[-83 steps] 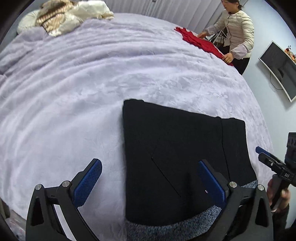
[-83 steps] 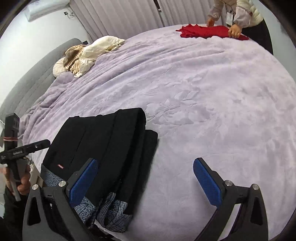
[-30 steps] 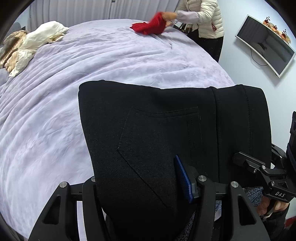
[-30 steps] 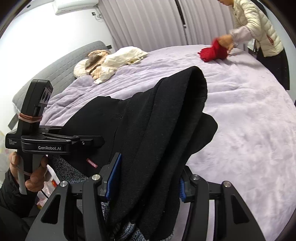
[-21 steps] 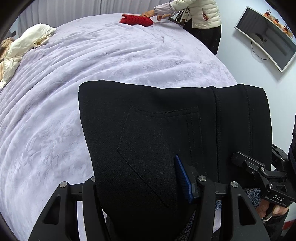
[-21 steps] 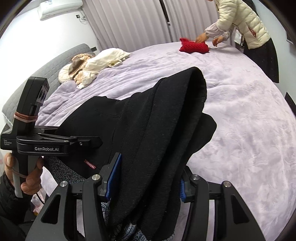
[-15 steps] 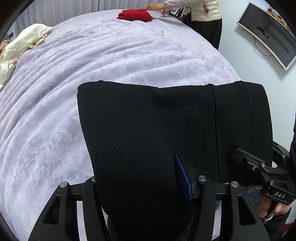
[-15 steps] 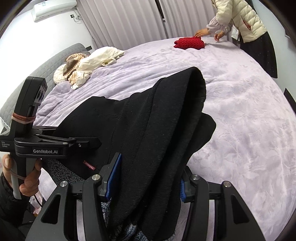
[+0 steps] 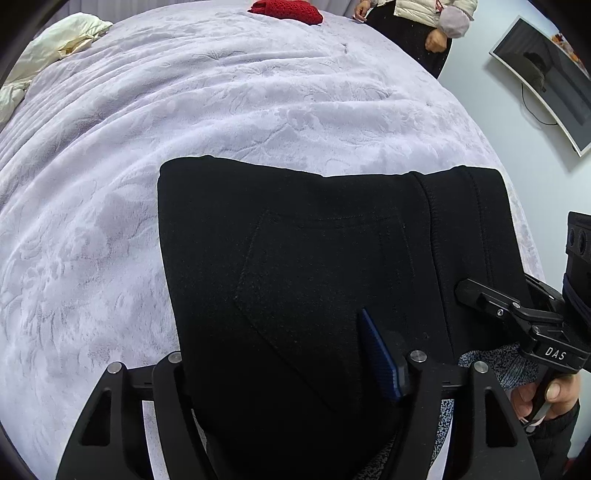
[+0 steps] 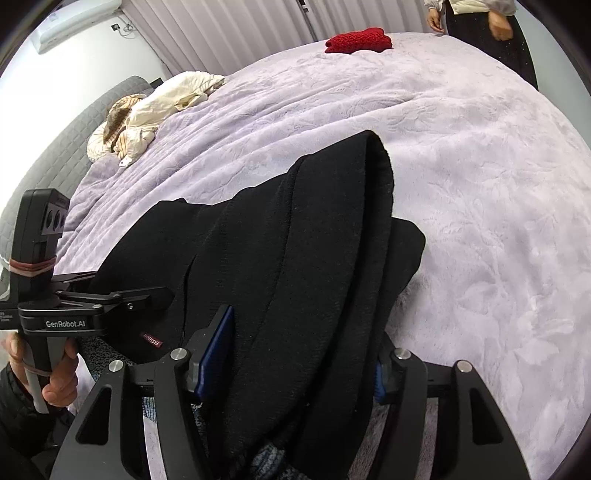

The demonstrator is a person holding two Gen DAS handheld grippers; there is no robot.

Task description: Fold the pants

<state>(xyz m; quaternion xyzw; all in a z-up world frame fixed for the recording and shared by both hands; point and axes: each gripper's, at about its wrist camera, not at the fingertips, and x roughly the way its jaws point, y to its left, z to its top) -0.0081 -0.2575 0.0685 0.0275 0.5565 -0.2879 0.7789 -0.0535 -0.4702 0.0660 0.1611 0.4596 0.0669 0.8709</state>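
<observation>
The folded black pants (image 9: pixel 314 266) with a grey patterned lining are held up off the lilac bed cover (image 9: pixel 184 110). My left gripper (image 9: pixel 280 369) is shut on the near edge of the pants; one blue pad (image 9: pixel 380 354) shows, the other is hidden under cloth. My right gripper (image 10: pixel 295 354) is shut on the pants (image 10: pixel 303 258) at their right end, the fabric bunched between its blue pads (image 10: pixel 216 343). Each gripper shows in the other's view: the right one (image 9: pixel 517 314) and the left one (image 10: pixel 92 299).
A folded red garment (image 10: pixel 358 44) lies at the bed's far edge, with a person (image 9: pixel 424 22) standing beside it. Cream and striped bedding (image 10: pixel 155 107) is heaped at the far left by the grey headboard (image 10: pixel 66 136). A monitor (image 9: pixel 546 77) hangs on the right wall.
Both grippers closed on the pants and lifted them off the bed. In the last second the pants moved slightly; the person put the red garment down and stepped back.
</observation>
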